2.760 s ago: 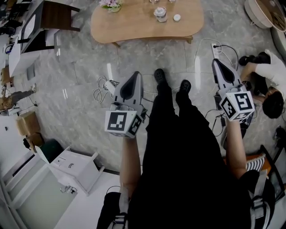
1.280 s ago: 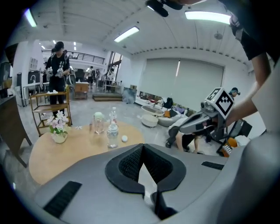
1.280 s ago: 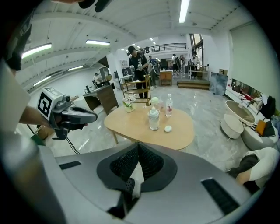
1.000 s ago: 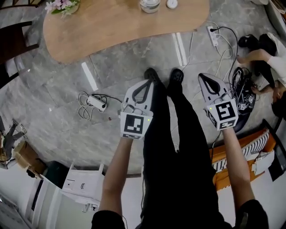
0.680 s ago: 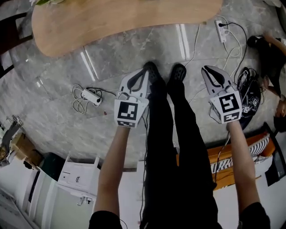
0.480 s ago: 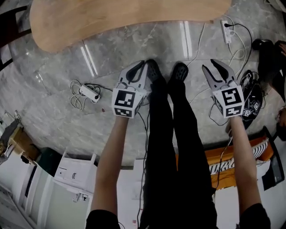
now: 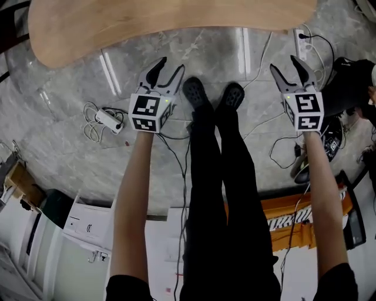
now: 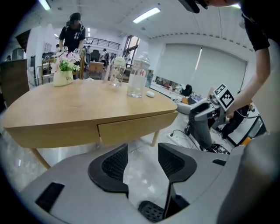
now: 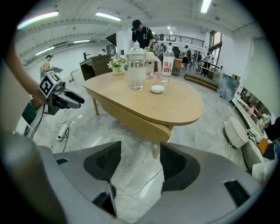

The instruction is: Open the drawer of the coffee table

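Underfoot, the person's two shoes (image 7: 194, 93) stand on the grey marble floor (image 7: 70, 153), toes toward the coffee table (image 7: 176, 17). A white power strip (image 7: 107, 119) with coiled cable lies off to the left. On either side of the legs an arm is stretched forward and down. The left gripper (image 7: 169, 66) and the right gripper (image 7: 285, 66) have both just been opening their jaws, which now stand apart with only bare floor between them. This looks like readying for a grasp rather than letting anything go. Both point toward the table's near edge and stop short of it, touching nothing. Straight ahead of the left gripper, the drawer (image 8: 135, 127) sits shut and flush in the wooden apron beneath the tabletop's near edge. No handle can be made out, so its lower lip or ends seem the likely place to catch. Farther back on the tabletop stand a clear water bottle (image 8: 136, 76) and a glass jar (image 8: 117, 72), and a vase of flowers (image 8: 63, 72) toward the far left corner, clear of the drawer.
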Tool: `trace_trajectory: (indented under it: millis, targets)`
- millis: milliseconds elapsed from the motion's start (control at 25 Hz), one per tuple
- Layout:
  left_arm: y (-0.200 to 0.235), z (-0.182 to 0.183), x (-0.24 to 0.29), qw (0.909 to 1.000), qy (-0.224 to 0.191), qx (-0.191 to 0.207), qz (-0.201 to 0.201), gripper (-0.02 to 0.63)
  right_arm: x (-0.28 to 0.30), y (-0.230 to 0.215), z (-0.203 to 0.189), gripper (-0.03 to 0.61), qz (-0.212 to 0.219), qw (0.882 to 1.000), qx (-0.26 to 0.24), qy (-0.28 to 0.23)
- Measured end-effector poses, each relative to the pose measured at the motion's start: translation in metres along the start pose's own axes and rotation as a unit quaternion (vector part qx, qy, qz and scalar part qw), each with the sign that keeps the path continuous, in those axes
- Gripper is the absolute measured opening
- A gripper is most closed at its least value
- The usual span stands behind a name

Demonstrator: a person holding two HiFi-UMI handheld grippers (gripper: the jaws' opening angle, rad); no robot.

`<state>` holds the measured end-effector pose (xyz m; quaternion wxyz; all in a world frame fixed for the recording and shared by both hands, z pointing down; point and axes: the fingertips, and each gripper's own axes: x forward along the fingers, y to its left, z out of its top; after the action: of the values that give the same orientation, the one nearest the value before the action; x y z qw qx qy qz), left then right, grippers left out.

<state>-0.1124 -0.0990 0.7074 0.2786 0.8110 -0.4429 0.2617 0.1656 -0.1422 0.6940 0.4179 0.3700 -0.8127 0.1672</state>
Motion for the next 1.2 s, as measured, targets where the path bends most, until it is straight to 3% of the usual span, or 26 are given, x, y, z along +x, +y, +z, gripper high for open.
trace_trajectory:
  millis: [520, 800, 1200]
  targets:
    - [0.061, -0.02, 0.047, 0.9977, 0.019, -0.032, 0.057, 0.356, 0.063, -0.051, 0.008, 0.252, -0.069, 0.996, -0.048, 0.029]
    - [0.089, -0.008, 0.064, 0.9964, 0.013, -0.034, 0.077, 0.373, 0.079, -0.06, 0.002, 0.252, -0.065, 0.993, -0.08, 0.052]
    - [0.091, 0.004, 0.083, 0.9975, 0.001, -0.034, 0.062, 0.373, 0.1, -0.061, 0.01, 0.25, -0.058, 0.996, -0.051, 0.045]
